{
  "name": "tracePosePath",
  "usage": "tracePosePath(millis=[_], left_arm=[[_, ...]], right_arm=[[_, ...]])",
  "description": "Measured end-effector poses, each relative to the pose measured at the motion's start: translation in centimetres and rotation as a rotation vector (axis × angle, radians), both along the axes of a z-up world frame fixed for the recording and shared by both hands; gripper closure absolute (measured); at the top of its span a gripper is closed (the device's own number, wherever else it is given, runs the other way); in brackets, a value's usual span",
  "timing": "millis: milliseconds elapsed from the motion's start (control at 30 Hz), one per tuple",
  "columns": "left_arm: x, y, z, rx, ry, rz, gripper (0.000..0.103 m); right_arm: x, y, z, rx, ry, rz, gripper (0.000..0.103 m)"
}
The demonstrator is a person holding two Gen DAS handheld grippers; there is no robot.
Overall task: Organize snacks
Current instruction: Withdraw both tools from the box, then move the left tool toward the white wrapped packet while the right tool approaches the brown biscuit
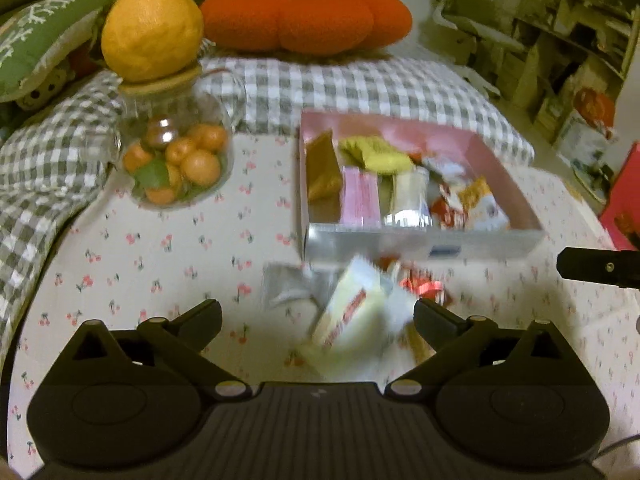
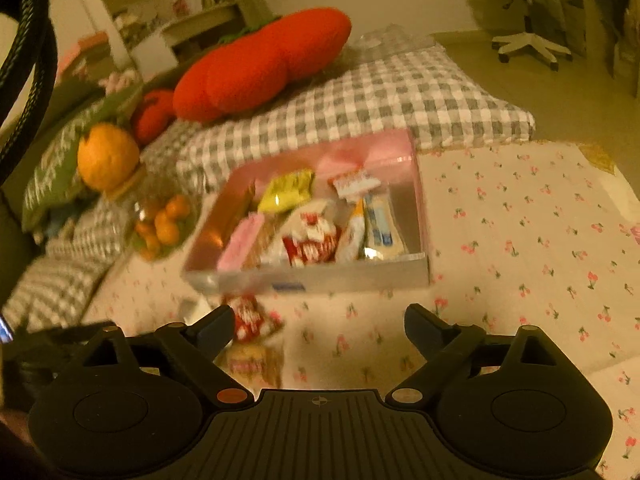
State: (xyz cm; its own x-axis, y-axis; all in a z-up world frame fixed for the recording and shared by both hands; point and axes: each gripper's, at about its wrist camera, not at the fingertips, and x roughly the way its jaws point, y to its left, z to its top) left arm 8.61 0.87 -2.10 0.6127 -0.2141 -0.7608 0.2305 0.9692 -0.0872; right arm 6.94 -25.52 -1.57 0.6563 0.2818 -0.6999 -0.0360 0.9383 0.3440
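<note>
A pink box (image 1: 508,168) with a silver front wall holds several snack packets; it also shows in the right wrist view (image 2: 416,208). In front of it loose snacks lie on the cherry-print cloth: a white and red packet (image 1: 348,316), a silver packet (image 1: 284,284) and a red packet (image 1: 424,286). My left gripper (image 1: 316,320) is open just above the white packet. My right gripper (image 2: 320,326) is open and empty over the cloth; a red packet (image 2: 250,316) and a yellowish packet (image 2: 252,360) lie by its left finger.
A glass jar of small oranges (image 1: 176,160) with a big yellow fruit (image 1: 152,24) on its lid stands left of the box. A grey checked blanket (image 1: 360,88) and an orange pumpkin cushion (image 1: 308,12) lie behind. The right gripper's finger (image 1: 596,266) shows at the right edge.
</note>
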Motion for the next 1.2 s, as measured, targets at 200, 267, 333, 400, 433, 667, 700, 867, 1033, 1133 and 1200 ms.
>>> tracePosePath(millis=[200, 267, 333, 400, 433, 667, 700, 867, 1033, 1133, 1200], left_arm=[[-1.3, 0.4, -1.3, 0.034, -0.028, -0.06, 0.001], [-1.6, 0.6, -1.8, 0.035, -0.047, -0.084, 0.001], [-1.8, 0.7, -2.4, 0.03, -0.057, -0.112, 0.001], [-1.8, 0.5, -3.1, 0.032, -0.058, -0.155, 0.002], [-1.8, 0.4, -3.4, 0.036, -0.055, -0.172, 0.004], [-1.5, -0.9, -4.5, 0.034, -0.046, -0.262, 0.014], [-1.4, -1.1, -4.6, 0.031, -0.045, -0.266, 0.016], [-0.7, -1.2, -4.7, 0.006, -0.042, -0.251, 0.026], [-0.3, -0.9, -4.6, -0.022, -0.022, -0.236, 0.041], [-0.4, -0.8, -4.5, -0.025, -0.016, -0.238, 0.045], [-0.4, -0.6, -4.4, -0.029, -0.006, -0.228, 0.045]], right_arm=[[-1.2, 1.6, -1.3, -0.099, 0.011, 0.07, 0.009], [-1.5, 2.0, -1.6, -0.128, 0.006, 0.083, 0.009], [-1.7, 2.3, -2.1, -0.147, 0.011, 0.098, 0.009], [-1.8, 2.5, -2.6, -0.159, 0.024, 0.113, 0.009], [-1.8, 2.6, -2.9, -0.165, 0.029, 0.12, 0.009], [-2.2, 3.1, -4.2, -0.213, 0.054, 0.165, 0.009], [-2.2, 3.3, -4.4, -0.22, 0.056, 0.17, 0.009], [-2.3, 4.0, -5.1, -0.249, 0.067, 0.207, 0.009], [-2.2, 4.7, -5.7, -0.261, 0.079, 0.234, 0.009], [-2.2, 5.3, -5.9, -0.274, 0.081, 0.25, 0.009], [-2.1, 5.7, -6.0, -0.281, 0.081, 0.257, 0.009]])
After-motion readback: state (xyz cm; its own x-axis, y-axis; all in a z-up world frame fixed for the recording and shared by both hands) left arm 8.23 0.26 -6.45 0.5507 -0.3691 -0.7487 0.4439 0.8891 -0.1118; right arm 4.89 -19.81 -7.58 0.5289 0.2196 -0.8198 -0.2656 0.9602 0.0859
